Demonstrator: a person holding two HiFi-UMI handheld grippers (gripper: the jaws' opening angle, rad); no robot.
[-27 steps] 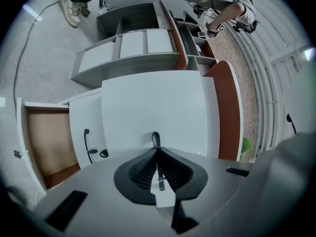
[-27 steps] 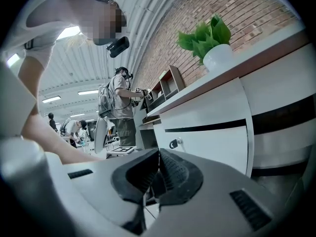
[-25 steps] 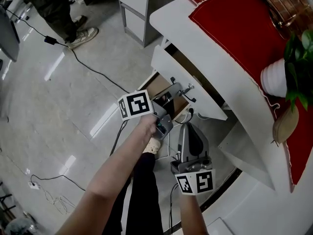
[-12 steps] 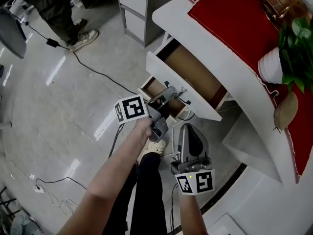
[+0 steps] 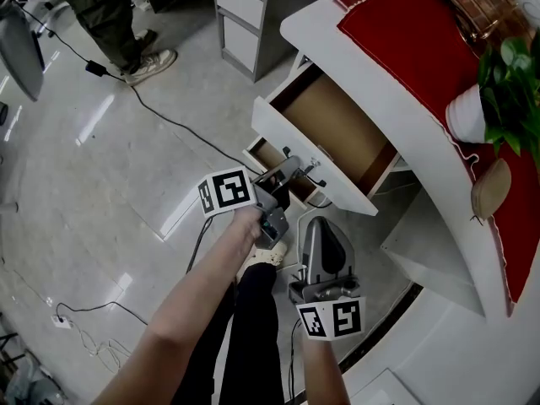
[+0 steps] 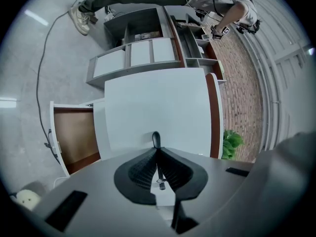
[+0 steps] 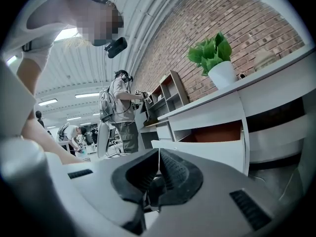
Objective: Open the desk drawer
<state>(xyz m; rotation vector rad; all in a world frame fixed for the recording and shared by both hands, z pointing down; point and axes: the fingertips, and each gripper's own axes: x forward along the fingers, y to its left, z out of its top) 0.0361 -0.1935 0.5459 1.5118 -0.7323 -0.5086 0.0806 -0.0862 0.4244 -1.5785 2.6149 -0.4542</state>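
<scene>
Head view showed my left gripper (image 5: 294, 174) clenched on the handle (image 5: 310, 168) of the desk drawer (image 5: 289, 144). The drawer stood further out from the white desk (image 5: 316, 36) than a second before, with more of its brown floor exposed. My right gripper (image 5: 323, 224), jaws pressed together on nothing, hung nearer me, just right of the left.

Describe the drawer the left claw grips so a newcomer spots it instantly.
Start at the white desk under the red cloth. Its upper drawer juts out, handle clamped in the left claw. Unlike the lower drawer peeking out beneath, it shows a broad brown bottom.
</scene>
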